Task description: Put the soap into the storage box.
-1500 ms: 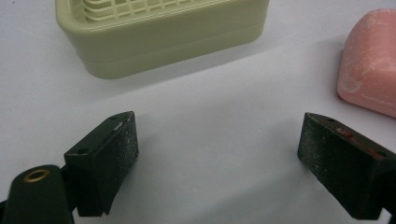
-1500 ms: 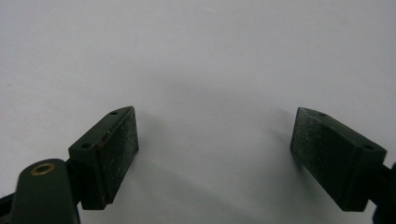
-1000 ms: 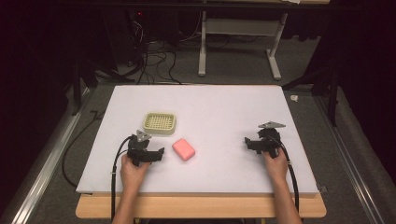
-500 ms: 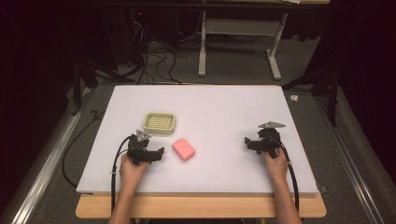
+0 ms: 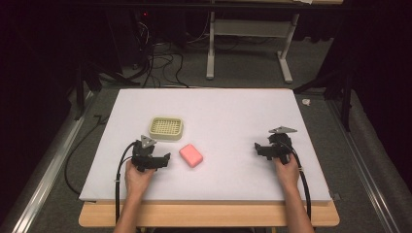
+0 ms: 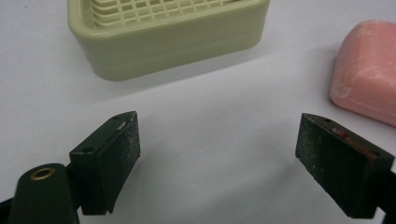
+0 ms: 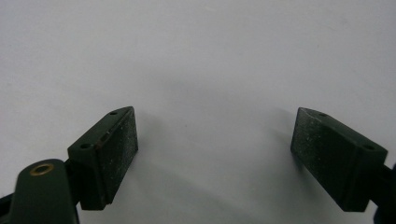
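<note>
The left gripper [image 6: 217, 158] rests low on the table [image 5: 228, 111], fingers wide apart and holding nothing; the pink soap [image 6: 366, 70] lies just beyond its right finger, the soap dish [image 6: 163, 37] ahead. The right gripper [image 7: 215, 154] is also wide, far from both.

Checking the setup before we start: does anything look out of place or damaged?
One thing: the pink soap bar lies askew on the bare table, beside the empty soap dish, not in it. Nothing looks spilled or broken.

Soap dish [image 5: 166, 128] lies behind the soap bar [image 5: 191, 155]; both on the table [image 5: 233, 116], left of centre
</note>
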Tool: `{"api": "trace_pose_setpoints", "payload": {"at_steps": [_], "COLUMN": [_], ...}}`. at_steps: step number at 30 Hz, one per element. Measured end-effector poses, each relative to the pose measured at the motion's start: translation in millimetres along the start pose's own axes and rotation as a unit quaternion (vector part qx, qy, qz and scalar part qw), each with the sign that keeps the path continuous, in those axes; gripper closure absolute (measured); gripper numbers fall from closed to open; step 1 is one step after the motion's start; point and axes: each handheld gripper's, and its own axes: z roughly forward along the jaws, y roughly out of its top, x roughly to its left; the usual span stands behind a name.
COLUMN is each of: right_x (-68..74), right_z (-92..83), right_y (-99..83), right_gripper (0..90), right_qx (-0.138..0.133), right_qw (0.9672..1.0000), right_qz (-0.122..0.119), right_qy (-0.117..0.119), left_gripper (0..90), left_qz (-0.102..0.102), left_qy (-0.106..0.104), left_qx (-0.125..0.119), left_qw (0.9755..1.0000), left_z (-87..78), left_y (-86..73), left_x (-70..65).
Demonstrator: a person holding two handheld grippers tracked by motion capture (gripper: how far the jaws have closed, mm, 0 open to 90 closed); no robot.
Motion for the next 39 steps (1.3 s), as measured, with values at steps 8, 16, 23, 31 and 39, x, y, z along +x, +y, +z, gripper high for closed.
{"api": "trace_pose_setpoints", "payload": {"at_steps": [8,16,23,31,39], "right_x": [0.1,0.1,0.2,0.3,0.3], "right_z": [0.0,-0.1,-0.1,-0.2,-0.2], "right_y": [0.0,0.0,0.0,-0.1,-0.1], "right_gripper": [15.6,15.5,15.4,15.4,15.4], "right_qx": [0.000,0.000,0.000,0.000,0.000], "right_qw": [1.0000,1.0000,1.0000,1.0000,1.0000], "right_qz": [0.000,0.000,0.000,0.000,0.000], "right_qy": [0.000,-0.001,-0.001,-0.001,-0.001], "left_gripper": [15.7,14.9,13.4,12.5,12.0], "left_qz": [0.002,0.007,0.021,0.032,0.049], "left_qy": [-0.014,-0.029,-0.034,-0.050,-0.066], "left_qx": [-0.012,-0.018,-0.026,-0.032,-0.028], "left_qw": [0.9998,0.9994,0.9989,0.9977,0.9963], "left_z": [-11.4,-16.5,-21.0,-23.6,-22.0], "left_y": [2.4,6.5,11.4,15.7,20.8], "left_x": [-6.4,-13.2,-23.9,-34.7,-46.9]}}
